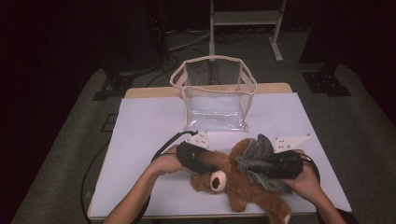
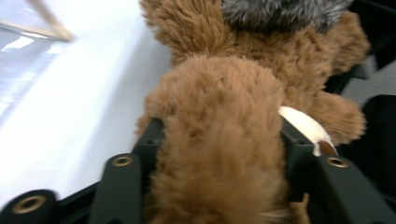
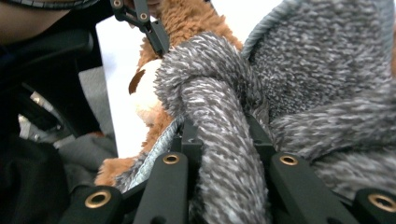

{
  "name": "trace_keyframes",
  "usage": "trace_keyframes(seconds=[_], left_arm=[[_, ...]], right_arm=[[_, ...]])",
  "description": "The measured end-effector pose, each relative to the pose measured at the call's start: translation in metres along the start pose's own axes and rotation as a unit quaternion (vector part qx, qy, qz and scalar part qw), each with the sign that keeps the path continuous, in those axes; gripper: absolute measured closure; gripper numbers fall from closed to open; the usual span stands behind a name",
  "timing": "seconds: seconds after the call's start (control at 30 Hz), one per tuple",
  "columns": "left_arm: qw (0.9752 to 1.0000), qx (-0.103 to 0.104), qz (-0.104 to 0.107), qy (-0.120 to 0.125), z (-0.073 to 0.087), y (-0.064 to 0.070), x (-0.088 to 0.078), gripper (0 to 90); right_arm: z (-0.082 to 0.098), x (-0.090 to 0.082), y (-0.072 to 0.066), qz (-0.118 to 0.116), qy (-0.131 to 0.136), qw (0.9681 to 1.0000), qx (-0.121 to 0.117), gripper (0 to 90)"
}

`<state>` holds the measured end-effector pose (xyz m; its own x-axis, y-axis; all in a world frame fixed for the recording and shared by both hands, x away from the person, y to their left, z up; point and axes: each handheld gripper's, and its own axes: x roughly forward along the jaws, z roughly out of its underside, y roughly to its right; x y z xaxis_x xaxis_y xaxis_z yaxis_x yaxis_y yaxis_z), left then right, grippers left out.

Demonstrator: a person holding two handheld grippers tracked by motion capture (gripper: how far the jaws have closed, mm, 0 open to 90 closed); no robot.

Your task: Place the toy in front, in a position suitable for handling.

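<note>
Behind the teddy bear, the high view shows a clear bag.

a clear plastic bag with cream trim stands upright and open at the far middle of the white table. behind the table, on the grey floor, stands a pale metal frame, and black cables run across the floor to its left.
</note>
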<state>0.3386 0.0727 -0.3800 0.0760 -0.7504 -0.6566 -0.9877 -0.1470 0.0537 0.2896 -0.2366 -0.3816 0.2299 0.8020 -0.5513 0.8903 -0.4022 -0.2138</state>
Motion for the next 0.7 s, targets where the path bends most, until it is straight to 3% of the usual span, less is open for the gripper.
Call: trace_keyframes(seconds=[0.1,0.27,0.4,0.57,0.7], left_arm=[[0.9995,0.015,-0.029,-0.002,-0.006,-0.003,-0.008,52.3],[0.9973,0.035,-0.065,-0.007,-0.013,-0.009,-0.025,52.1],[0.9950,0.049,-0.087,-0.007,-0.008,-0.015,-0.042,51.4],[0.9959,0.044,-0.079,0.013,0.008,-0.012,-0.045,48.7],[0.9973,0.029,-0.066,0.017,0.026,-0.007,-0.044,41.0]], right_arm=[[-0.008,-0.004,0.008,0.006,0.013,0.9999,0.002,74.9],[-0.026,0.001,0.017,0.006,0.006,0.9999,-0.007,75.1],[-0.040,0.005,0.027,0.008,0.002,0.9999,-0.009,75.3],[-0.050,0.011,0.045,0.008,-0.009,0.9999,0.002,75.3],[-0.045,0.029,0.043,-0.028,-0.035,0.9990,0.006,75.5]])
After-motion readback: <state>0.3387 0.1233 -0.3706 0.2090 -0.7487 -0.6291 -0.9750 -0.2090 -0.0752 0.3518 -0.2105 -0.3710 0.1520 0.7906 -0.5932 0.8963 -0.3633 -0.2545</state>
